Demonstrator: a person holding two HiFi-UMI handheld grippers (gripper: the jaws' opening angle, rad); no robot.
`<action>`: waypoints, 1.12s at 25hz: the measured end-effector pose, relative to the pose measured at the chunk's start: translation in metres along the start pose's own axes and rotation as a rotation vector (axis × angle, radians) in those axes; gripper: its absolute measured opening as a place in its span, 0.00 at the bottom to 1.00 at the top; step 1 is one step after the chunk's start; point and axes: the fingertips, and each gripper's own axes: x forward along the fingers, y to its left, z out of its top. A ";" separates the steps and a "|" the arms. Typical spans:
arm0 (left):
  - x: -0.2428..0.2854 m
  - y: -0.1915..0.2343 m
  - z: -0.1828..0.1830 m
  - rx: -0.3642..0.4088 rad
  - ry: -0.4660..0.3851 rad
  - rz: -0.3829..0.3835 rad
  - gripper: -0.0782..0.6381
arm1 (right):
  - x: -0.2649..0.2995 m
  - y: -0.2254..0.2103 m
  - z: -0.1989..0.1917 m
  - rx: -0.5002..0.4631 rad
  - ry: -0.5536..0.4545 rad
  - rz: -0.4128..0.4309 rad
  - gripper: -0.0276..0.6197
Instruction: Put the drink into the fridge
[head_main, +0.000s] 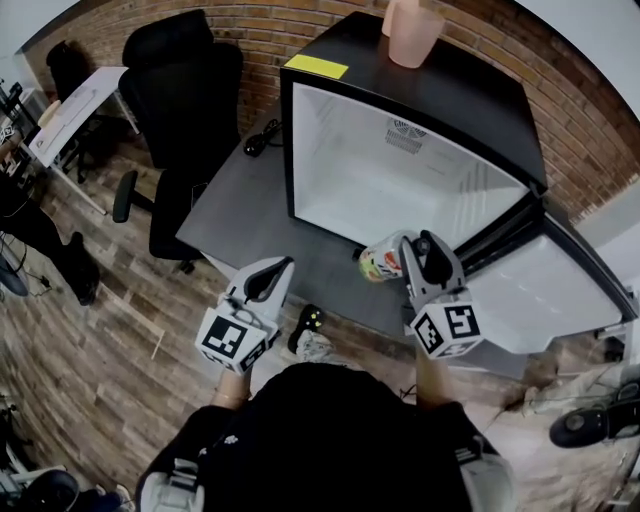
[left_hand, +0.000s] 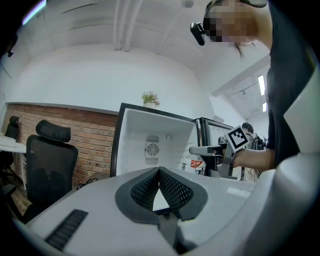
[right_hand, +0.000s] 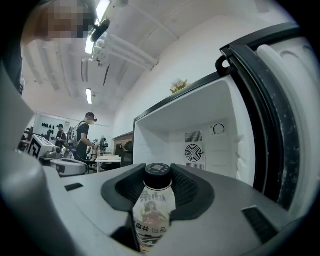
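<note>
the fridge (head_main: 385, 185) is smooth white plastic inside and matt black outside, the wall (head_main: 290, 25) rough brick, the floor (head_main: 110, 340) wood planks, the drink (right_hand: 152, 215) glossy-labelled plastic.

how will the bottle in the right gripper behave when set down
Probably stiff: the bottle holds its shape between the right gripper's pads. Round, so likely to roll if laid sideways. Tall and narrow, so it might tip in the fridge.

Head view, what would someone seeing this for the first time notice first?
The open mini fridge on the dark table, with its door swung to the right and its white inside bare. Just in front of it, the right gripper holds a drink bottle with a black cap between its fingers. The left gripper hangs shut and empty beside it.
</note>
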 end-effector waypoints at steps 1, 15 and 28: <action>0.003 0.003 -0.001 0.000 0.001 -0.002 0.11 | 0.005 -0.004 0.000 -0.006 -0.001 -0.008 0.27; 0.036 0.031 -0.006 -0.014 0.011 -0.010 0.11 | 0.059 -0.059 -0.008 -0.051 0.011 -0.101 0.27; 0.044 0.056 -0.015 -0.030 0.026 -0.008 0.11 | 0.088 -0.087 -0.027 -0.086 0.072 -0.176 0.27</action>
